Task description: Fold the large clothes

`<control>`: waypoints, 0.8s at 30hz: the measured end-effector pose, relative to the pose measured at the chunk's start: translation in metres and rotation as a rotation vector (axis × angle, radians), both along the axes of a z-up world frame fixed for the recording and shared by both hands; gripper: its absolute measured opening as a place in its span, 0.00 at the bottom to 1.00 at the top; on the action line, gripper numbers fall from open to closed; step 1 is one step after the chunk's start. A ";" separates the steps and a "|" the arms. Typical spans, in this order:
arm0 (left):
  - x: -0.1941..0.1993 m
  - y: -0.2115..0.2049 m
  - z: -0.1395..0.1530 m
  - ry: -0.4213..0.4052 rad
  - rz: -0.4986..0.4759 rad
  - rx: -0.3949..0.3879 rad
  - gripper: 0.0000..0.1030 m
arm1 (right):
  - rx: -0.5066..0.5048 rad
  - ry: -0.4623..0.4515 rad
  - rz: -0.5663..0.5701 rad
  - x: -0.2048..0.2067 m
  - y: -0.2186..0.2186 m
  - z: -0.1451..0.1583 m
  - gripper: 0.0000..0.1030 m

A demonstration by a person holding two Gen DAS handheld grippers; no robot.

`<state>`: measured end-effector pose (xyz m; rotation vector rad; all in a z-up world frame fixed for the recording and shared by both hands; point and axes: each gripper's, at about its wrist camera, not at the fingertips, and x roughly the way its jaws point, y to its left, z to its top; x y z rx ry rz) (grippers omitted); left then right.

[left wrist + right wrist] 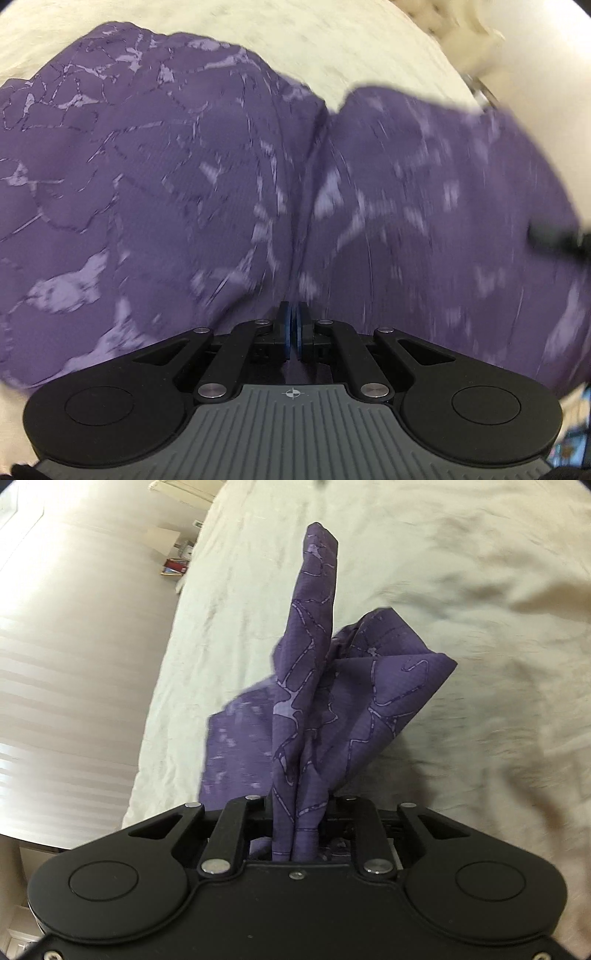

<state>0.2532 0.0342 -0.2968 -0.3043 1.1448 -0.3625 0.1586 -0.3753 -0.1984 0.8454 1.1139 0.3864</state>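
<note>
A large purple garment [184, 177] with a pale cracked pattern hangs spread across most of the left wrist view, above a cream bed sheet [332, 40]. My left gripper [294, 314] is shut on the garment's near edge, the cloth pinched between its blue pads [285, 325]. In the right wrist view my right gripper [295, 805] is shut on a bunched corner of the same purple garment [314, 686], which stands up from the jaws and trails down to the left. The right fingertips are hidden by cloth.
The pale bed sheet [443, 590] fills the right wrist view's middle and right. The bed's left edge [162, 686] drops to a striped floor [74, 664]. Boxes [177, 561] stand far off. A dark object [554, 236] shows at the right edge.
</note>
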 end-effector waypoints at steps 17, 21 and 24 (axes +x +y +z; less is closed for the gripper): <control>-0.030 0.125 0.063 -0.120 -0.130 0.186 0.05 | -0.056 -0.060 0.191 0.045 0.214 0.016 0.27; -0.027 0.163 0.073 -0.123 -0.041 0.215 0.06 | -0.112 -0.037 0.227 0.057 0.254 -0.007 0.27; -0.030 0.185 0.077 -0.123 0.007 0.222 0.06 | -0.159 -0.020 0.258 0.067 0.279 -0.022 0.29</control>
